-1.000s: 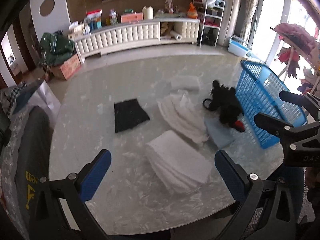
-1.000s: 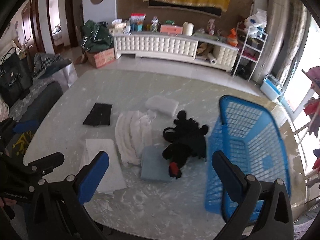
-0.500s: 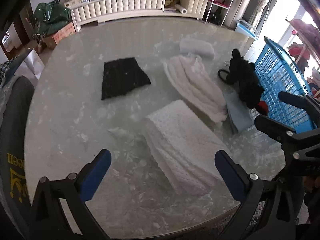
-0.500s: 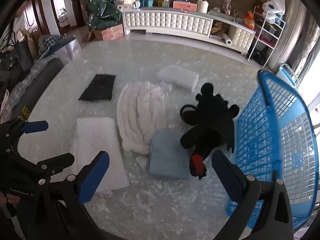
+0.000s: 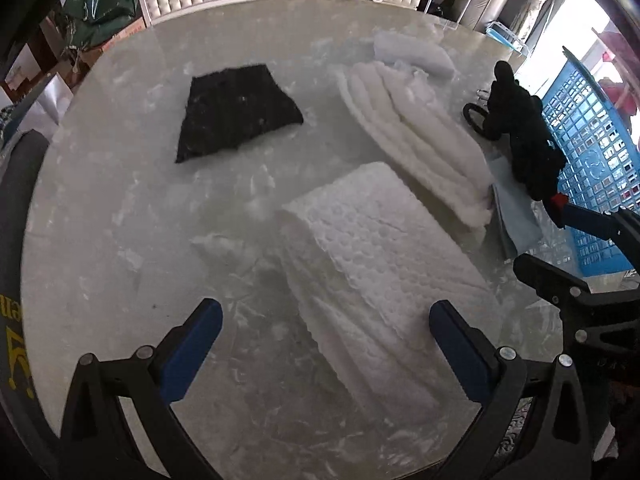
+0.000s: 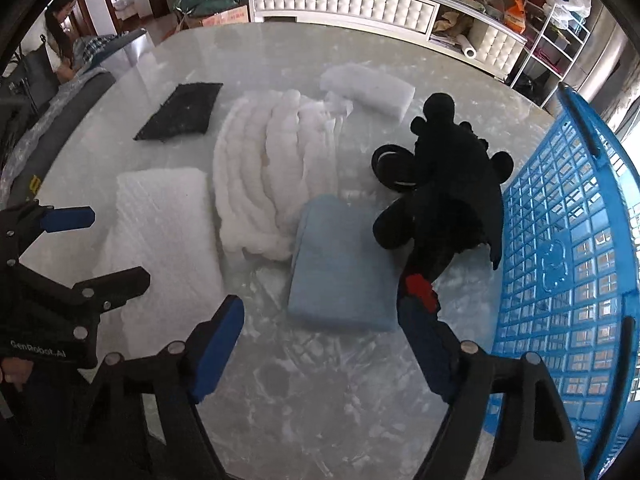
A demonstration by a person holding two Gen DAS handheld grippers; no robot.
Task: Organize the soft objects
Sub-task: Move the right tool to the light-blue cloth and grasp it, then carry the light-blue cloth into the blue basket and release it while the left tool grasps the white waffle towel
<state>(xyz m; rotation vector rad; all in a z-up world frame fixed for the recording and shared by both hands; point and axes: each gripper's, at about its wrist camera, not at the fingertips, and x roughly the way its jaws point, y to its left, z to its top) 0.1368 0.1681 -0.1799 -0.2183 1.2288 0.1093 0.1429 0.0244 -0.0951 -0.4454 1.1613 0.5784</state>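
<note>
Right wrist | both claws apart | black plush (image 6: 444, 196) touching basket (image 6: 568, 216), overlapping blue cloth (image 6: 340, 272)

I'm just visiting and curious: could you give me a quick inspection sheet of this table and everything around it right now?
Surface: pale marbled round table, glossy.
Job's things: white dimpled pad; fluffy white ribbed blanket; folded light blue cloth; black plush toy with a red tip; black cloth; small white pad at the far side; blue basket lying tilted at the right edge.
Clutter: nothing seen.
Tongs: left tongs open over the dimpled pad; right tongs open near the blue cloth.
Cables: nothing seen.
Surroundings: white tufted cabinet, wire shelf rack.
</note>
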